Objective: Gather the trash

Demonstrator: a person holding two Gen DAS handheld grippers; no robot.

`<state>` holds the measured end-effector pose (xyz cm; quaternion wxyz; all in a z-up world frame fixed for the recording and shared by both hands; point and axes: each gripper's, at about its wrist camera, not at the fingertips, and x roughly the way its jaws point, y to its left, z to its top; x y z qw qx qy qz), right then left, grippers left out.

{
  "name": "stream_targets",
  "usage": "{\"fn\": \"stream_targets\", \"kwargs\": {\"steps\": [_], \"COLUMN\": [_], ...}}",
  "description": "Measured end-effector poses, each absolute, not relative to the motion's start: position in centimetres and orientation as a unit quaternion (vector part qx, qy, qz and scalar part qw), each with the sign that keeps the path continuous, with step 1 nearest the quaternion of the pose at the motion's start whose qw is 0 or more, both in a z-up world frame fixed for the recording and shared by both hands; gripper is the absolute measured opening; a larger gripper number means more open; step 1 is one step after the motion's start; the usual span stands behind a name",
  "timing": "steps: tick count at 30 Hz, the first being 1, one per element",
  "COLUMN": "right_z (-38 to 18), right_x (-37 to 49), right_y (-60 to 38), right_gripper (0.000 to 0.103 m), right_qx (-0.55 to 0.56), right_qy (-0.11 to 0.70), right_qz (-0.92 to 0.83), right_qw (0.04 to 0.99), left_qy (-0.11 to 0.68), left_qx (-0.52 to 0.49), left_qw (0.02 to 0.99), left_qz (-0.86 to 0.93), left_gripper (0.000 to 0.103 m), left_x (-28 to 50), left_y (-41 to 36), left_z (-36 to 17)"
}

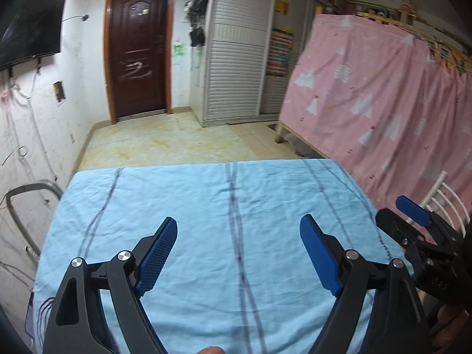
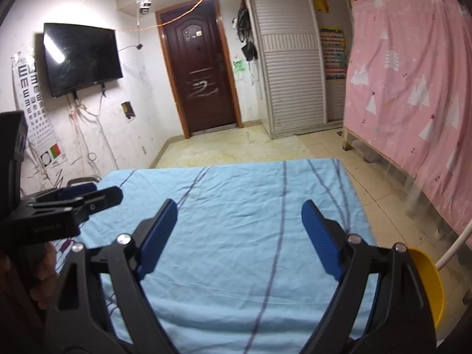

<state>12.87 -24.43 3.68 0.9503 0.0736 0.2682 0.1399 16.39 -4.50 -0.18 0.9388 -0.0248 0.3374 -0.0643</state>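
My left gripper (image 1: 239, 253) is open and empty above a table covered with a light blue striped cloth (image 1: 206, 206). My right gripper (image 2: 239, 239) is open and empty above the same cloth (image 2: 236, 206). Each gripper shows at the edge of the other's view: the right one in the left wrist view (image 1: 419, 227), the left one in the right wrist view (image 2: 82, 199). A yellow bowl-like container (image 2: 427, 280) sits at the table's right edge, partly hidden behind my right finger. No trash item shows on the cloth.
A pink patterned curtain (image 1: 383, 94) hangs over a wooden bed frame on the right. A white chair back (image 1: 448, 194) stands by the table's right side. A brown door (image 2: 200, 79), a white louvred wardrobe (image 2: 292, 73) and a wall TV (image 2: 79, 59) lie beyond a tiled floor.
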Motion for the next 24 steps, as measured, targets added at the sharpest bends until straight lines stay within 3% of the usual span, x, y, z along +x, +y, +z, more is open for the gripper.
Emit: {"fn": "stream_targets", "kwargs": {"steps": [24], "right_z": [4.1], "right_x": [12.9], "right_y": [-19.6], "right_gripper": [0.083], "right_qx": [0.044], "right_qy": [0.276], "right_qz": [0.171], "right_qw": [0.945], "left_qy": [0.332], "left_qx": [-0.045], "left_qw": [0.942], "left_qz": [-0.015], "left_gripper": [0.077], "left_x": [14.7], "left_y": [0.6], "left_z": [-0.3]}}
